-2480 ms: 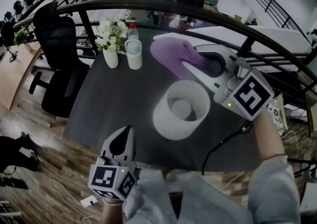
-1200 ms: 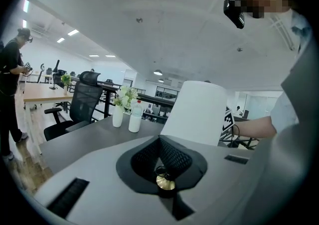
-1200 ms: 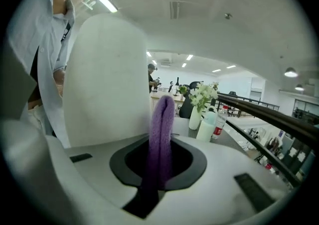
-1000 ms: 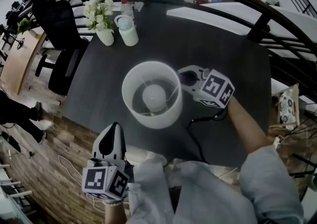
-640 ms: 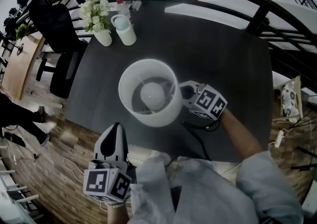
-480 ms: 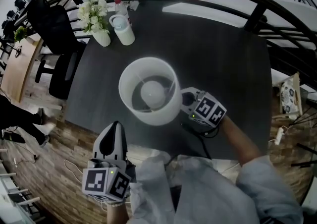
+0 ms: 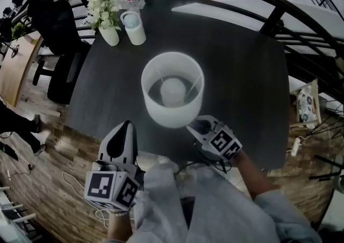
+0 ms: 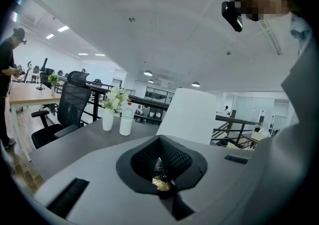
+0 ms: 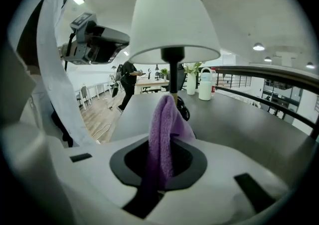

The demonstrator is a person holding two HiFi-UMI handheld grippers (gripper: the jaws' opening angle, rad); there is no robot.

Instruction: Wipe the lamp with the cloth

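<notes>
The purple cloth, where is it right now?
The cloth sits mid right gripper view, clamped in the jaws of the right gripper, just in front of the stem of the lamp.

Head view overhead, gripper views low, sharing lamp [image 7: 172, 92]

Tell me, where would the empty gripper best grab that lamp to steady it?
Probably the thin upright stem under the shade, coming in low from the person's side with the left gripper. The shade looks too wide for the jaws; the stem is narrow. The right gripper is busy clamping the cloth.
</notes>
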